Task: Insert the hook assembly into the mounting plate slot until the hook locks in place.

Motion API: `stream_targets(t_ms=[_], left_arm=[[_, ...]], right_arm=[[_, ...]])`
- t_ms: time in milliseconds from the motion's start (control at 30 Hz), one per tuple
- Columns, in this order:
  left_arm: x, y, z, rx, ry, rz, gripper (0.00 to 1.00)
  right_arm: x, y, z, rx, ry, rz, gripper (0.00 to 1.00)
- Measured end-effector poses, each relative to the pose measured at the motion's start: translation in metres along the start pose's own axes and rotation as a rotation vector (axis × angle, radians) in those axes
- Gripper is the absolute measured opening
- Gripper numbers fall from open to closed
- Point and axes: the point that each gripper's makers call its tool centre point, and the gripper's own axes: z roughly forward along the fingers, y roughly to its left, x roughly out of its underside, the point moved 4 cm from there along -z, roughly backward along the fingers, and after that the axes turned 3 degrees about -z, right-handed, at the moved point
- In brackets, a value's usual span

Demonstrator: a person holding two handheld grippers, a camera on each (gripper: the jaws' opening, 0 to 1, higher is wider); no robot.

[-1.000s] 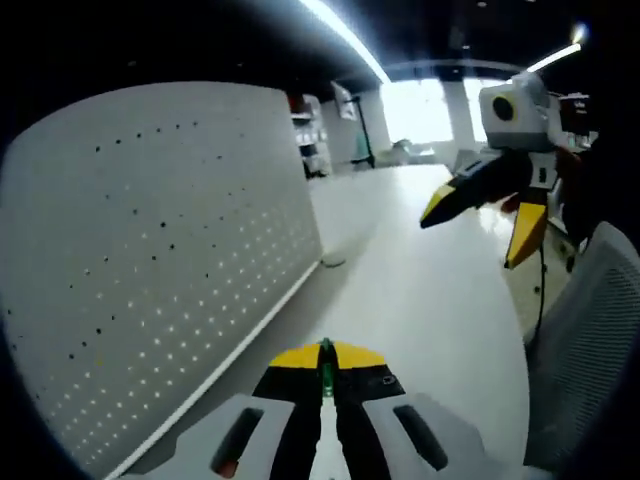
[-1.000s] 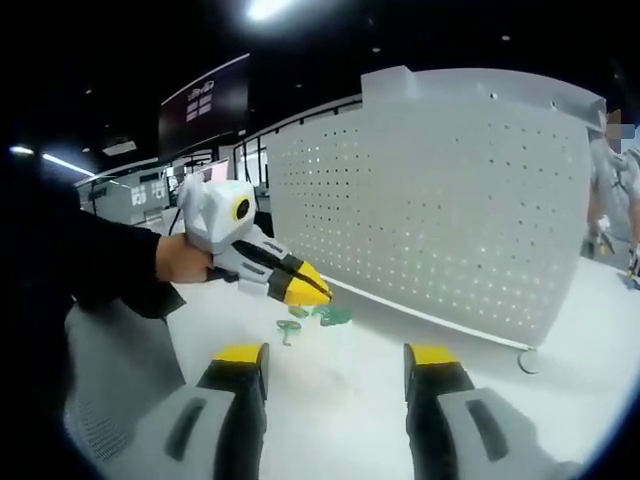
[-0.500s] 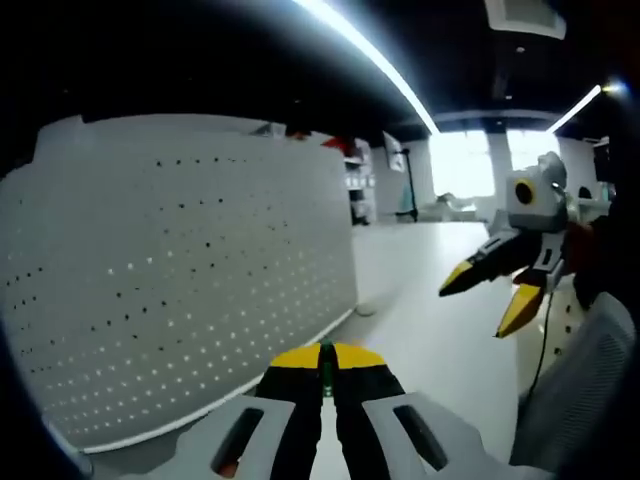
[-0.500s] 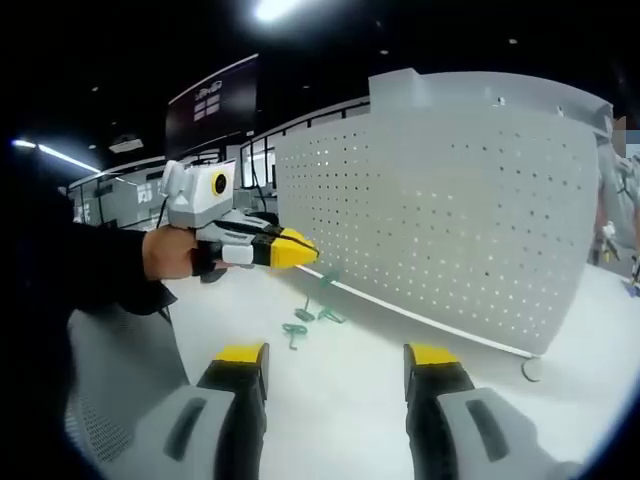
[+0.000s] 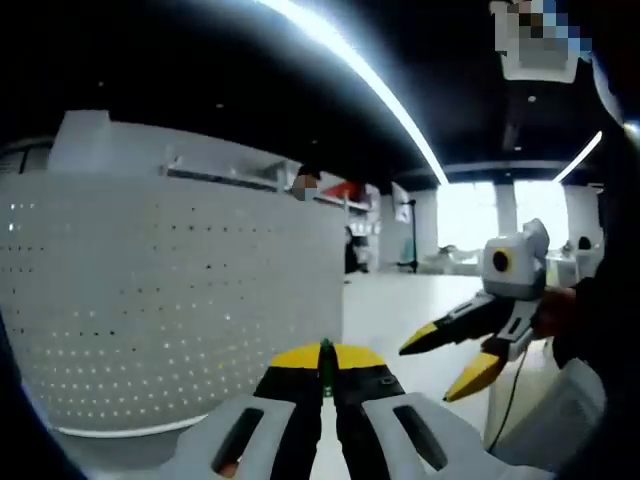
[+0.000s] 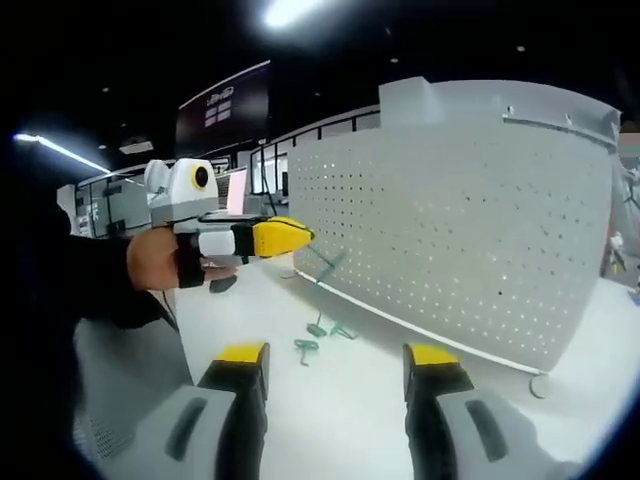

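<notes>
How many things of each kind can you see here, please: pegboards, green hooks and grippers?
Pegboard: 1
Green hooks: 3, one held in the left gripper and two on the table
Grippers: 2, with the right gripper
Total: 6

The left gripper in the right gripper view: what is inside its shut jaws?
The left gripper holds a thin green hook that sticks out from its yellow tips toward the pegboard. The clamped end is hidden between the jaws.

Pegboard panel [image 6: 470, 220] at 2 o'clock looks like matt white perforated sheet metal, tabletop [image 6: 340, 420] smooth semi-gloss white w/ soft reflections, green hooks [image 6: 318, 335] look like glossy plastic, gripper tips yellow matt plastic.
</notes>
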Motion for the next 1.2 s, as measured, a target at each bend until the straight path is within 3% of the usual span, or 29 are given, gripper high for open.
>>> stream_targets(t_ms=[333, 733, 1200], left_arm=[[-0.006, -0.034, 0.007, 0.079, -0.024, -0.007, 0.02], [-0.003, -0.053, 0.010, 0.132, -0.028, -0.042, 0.02], [-0.006, -0.066, 0.012, 0.189, -0.032, -0.035, 0.02]], right_arm=[[-0.011, 0.002, 0.000, -0.001, -0.056, 0.020, 0.41], [-0.022, 0.002, -0.002, -0.017, -0.139, 0.117, 0.27], [-0.024, -0.002, -0.005, -0.008, -0.169, 0.166, 0.13]])
